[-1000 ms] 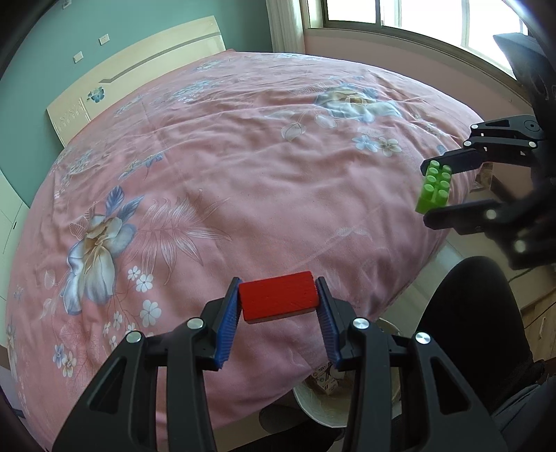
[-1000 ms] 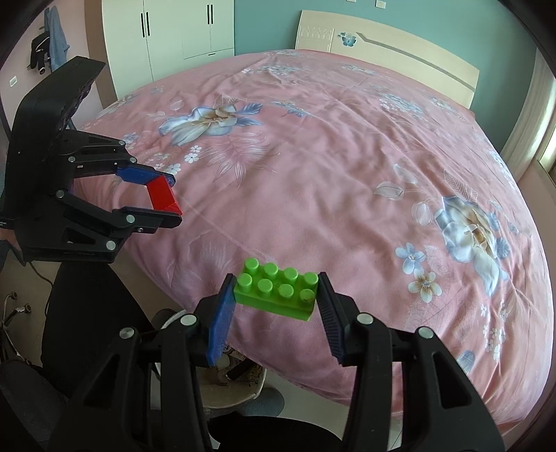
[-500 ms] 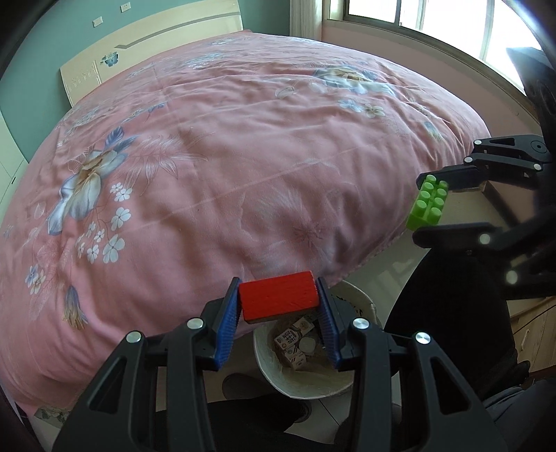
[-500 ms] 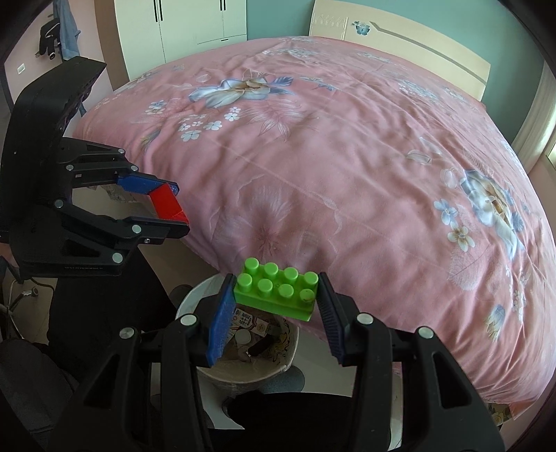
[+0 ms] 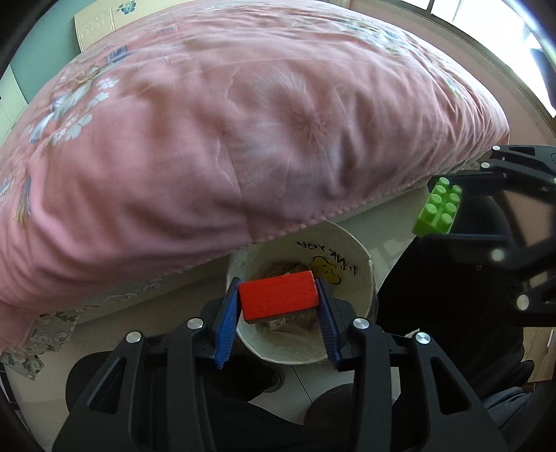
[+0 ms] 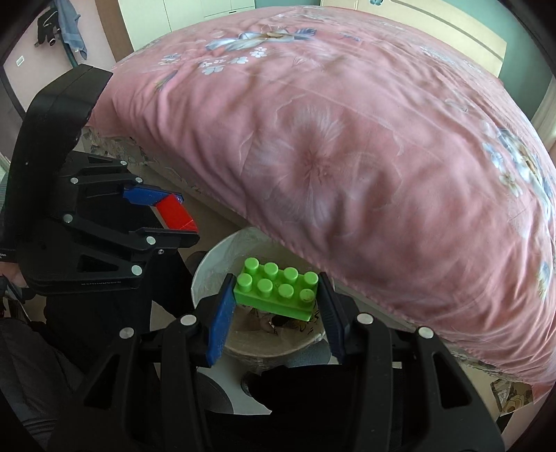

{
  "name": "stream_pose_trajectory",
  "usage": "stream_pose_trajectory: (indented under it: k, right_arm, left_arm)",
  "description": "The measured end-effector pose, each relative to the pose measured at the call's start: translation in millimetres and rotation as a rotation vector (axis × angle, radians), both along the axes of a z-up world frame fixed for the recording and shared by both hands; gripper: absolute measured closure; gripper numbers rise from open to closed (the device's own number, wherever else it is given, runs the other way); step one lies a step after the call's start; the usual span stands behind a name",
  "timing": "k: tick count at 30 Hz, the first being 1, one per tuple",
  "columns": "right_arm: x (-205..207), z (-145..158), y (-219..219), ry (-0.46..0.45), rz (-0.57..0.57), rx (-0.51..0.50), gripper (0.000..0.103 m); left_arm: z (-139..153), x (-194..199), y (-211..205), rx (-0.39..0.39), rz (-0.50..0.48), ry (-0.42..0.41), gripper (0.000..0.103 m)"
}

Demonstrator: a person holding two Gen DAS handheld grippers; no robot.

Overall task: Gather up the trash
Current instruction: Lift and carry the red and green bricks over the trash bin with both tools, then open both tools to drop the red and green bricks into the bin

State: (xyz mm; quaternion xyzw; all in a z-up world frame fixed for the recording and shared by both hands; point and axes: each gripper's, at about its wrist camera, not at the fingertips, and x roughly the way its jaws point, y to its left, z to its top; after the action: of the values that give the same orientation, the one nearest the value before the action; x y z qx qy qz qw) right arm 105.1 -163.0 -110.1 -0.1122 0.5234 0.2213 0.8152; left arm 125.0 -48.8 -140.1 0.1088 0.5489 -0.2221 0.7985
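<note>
Left wrist view: the left gripper (image 5: 278, 306) pointed steeply downward, its blue pads (image 5: 225, 327) pressed against the two short ends of a red block (image 5: 279, 299), which was held clear of everything else and hung directly above the open mouth of a white waste bin (image 5: 361, 278). The bin stood on the pale floor (image 5: 114, 323) just beside the overhanging edge of a bed covered by a pink floral bedspread (image 5: 208, 139); printed lettering and a yellow cartoon figure showed on its inner wall, and small scraps lay at the bottom (too blurred to identify). At the right edge of this view the right gripper (image 5: 462, 208) appeared from the side, clamped on a green studded brick (image 5: 438, 212).

Right wrist view: the right gripper (image 6: 276, 295) likewise pointed down, its pads gripping the ends of the green studded brick (image 6: 278, 290), studs upward, the brick slightly tilted and suspended over the same waste bin (image 6: 208, 274). The left gripper (image 6: 166, 217) was seen at the left, near the bin's rim, with the red block (image 6: 175, 215) between its fingers. The bedspread (image 6: 347, 139) filled the upper and right parts of the view; a pale headboard (image 6: 451, 27) and white wardrobe doors (image 6: 194, 17) stood beyond it. Dark clothing of the person (image 6: 52, 365) occupied the lower left corner
</note>
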Motion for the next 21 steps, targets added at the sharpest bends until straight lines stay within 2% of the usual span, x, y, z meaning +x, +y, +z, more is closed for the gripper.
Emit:
stream_pose_trajectory:
  k: [7,21]
  right_arm:
    - [4,-35,10,0.077,0.022,-0.011,0.055]
    - [31,-113,17,0.242,0.029,-0.013,0.055]
  left_arm:
    - [-47,-3,-5,0.003,0.028,0.102,0.059]
    - [-130,15,-14,0.061,0.068,0.275,0.058]
